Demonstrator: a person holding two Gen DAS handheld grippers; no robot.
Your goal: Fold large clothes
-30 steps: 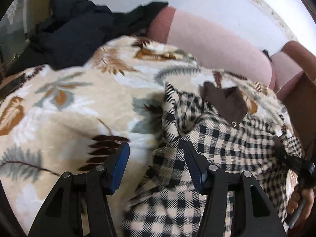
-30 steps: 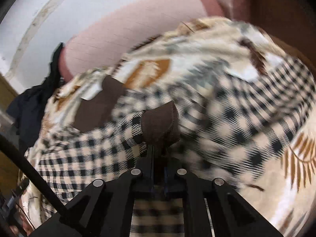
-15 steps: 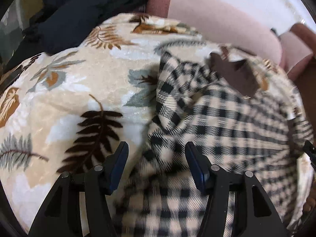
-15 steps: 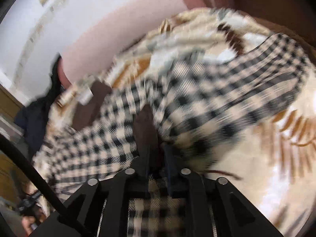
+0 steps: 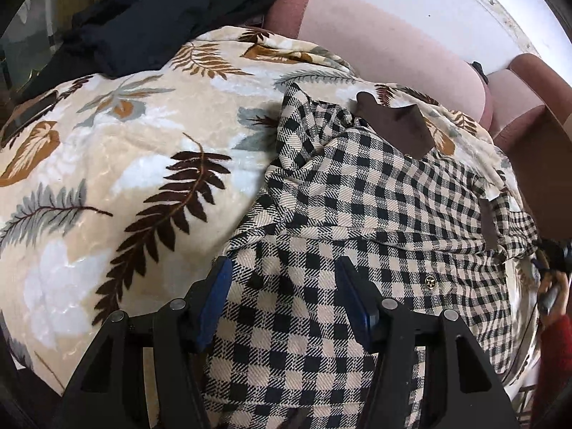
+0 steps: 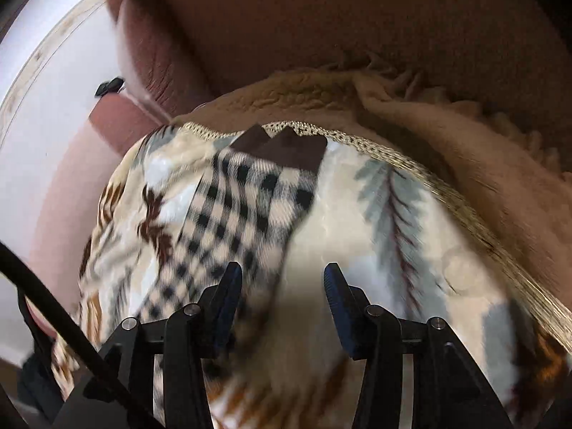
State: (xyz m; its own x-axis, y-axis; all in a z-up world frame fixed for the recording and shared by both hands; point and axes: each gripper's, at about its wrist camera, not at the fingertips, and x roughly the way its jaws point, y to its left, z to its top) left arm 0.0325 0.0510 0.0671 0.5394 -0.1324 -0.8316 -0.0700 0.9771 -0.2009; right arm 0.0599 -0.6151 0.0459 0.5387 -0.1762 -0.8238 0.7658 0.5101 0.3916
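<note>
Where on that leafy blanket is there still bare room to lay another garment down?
The widest bare stretch of the leaf-print blanket lies left of the checked shirt, below the dark clothes pile. A second patch sits right of the shirt, up to the blanket's braided edge. The middle and the far left corner are crowded.

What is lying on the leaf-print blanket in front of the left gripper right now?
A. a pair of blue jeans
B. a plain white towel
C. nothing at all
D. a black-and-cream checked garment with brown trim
D: the left wrist view shows the checked garment, brown collar at its far end, spread on the leaf-print blanket.
</note>
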